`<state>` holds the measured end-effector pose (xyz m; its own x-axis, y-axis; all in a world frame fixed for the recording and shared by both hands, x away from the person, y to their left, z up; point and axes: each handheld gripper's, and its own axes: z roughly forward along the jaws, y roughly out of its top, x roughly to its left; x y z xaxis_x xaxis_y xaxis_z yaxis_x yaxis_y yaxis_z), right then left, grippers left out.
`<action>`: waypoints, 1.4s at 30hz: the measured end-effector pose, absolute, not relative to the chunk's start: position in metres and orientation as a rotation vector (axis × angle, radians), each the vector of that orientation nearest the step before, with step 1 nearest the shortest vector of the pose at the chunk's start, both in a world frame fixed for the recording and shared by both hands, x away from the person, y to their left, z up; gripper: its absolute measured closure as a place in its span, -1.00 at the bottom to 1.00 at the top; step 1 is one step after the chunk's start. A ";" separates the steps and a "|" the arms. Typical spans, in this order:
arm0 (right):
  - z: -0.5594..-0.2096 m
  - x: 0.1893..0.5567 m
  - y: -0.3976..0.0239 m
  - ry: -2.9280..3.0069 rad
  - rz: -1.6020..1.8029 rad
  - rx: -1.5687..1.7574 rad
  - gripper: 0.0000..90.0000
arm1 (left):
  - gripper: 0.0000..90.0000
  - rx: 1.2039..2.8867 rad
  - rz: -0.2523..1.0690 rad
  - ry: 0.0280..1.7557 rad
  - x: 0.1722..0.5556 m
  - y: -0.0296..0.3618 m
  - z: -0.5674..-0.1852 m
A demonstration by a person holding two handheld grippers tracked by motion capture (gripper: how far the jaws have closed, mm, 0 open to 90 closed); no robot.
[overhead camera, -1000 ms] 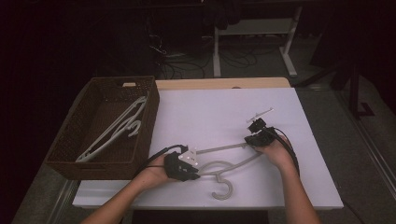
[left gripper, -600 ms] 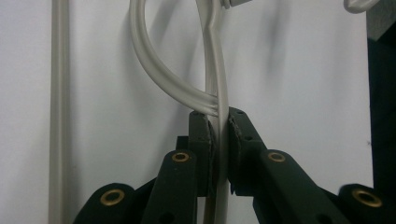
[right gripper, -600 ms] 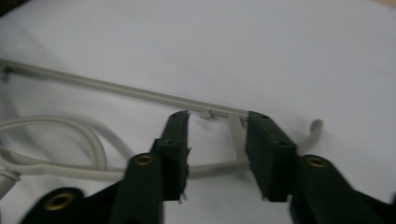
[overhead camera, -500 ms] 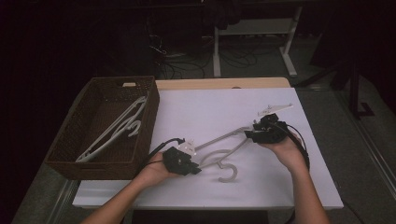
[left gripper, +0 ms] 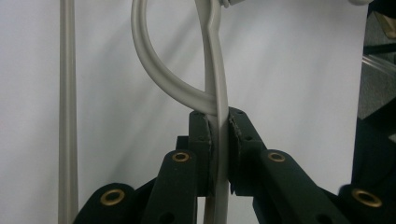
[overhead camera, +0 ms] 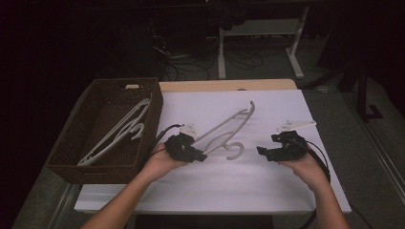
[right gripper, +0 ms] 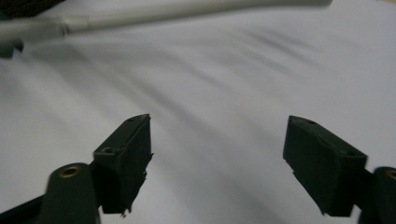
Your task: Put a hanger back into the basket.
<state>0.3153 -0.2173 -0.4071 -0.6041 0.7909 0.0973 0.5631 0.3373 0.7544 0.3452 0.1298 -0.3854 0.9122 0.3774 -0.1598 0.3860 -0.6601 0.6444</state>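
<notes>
Table (overhead camera: 229,191): in front of me, its cover reaching to the near edge.
Basket (overhead camera: 71,157): at the table's left end, past my left hand.
Second hanger (overhead camera: 117,133): inside the basket, lying slantwise from near left to far right.
Hanger (overhead camera: 224,129): mid-table, right of the basket, its arm running up and away toward the far right, its hook nearer me.
Left gripper (overhead camera: 187,149): just right of the basket, at the hanger's near end.
Right gripper (overhead camera: 274,150): right of the hook, apart from the hanger.
Desk frame (overhead camera: 258,43): on the floor beyond the table's far edge.
</notes>
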 end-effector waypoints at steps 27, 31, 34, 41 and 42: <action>-0.427 0.296 -0.217 2.336 1.196 1.130 -0.93 | 0.82 2.283 0.158 0.570 0.364 0.209 -0.247; -0.428 0.296 -0.219 2.330 1.205 1.139 -0.93 | 0.82 2.277 0.179 0.599 0.366 0.241 -0.247; -0.428 0.296 -0.219 2.333 1.207 1.133 -0.93 | 0.82 2.282 0.212 0.642 0.367 0.266 -0.251; -0.428 0.296 -0.218 2.344 1.209 1.119 -0.96 | 0.82 2.272 0.253 0.736 0.366 0.321 -0.265; -0.428 0.297 -0.218 2.345 1.208 1.120 -0.96 | 0.82 2.267 0.253 0.752 0.366 0.329 -0.267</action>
<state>0.2966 -0.2181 -0.4277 -0.6624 0.7424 0.1005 0.5129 0.3516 0.7831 0.3657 0.3287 -0.2670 0.8103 0.5848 -0.0383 0.4429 -0.5683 0.6935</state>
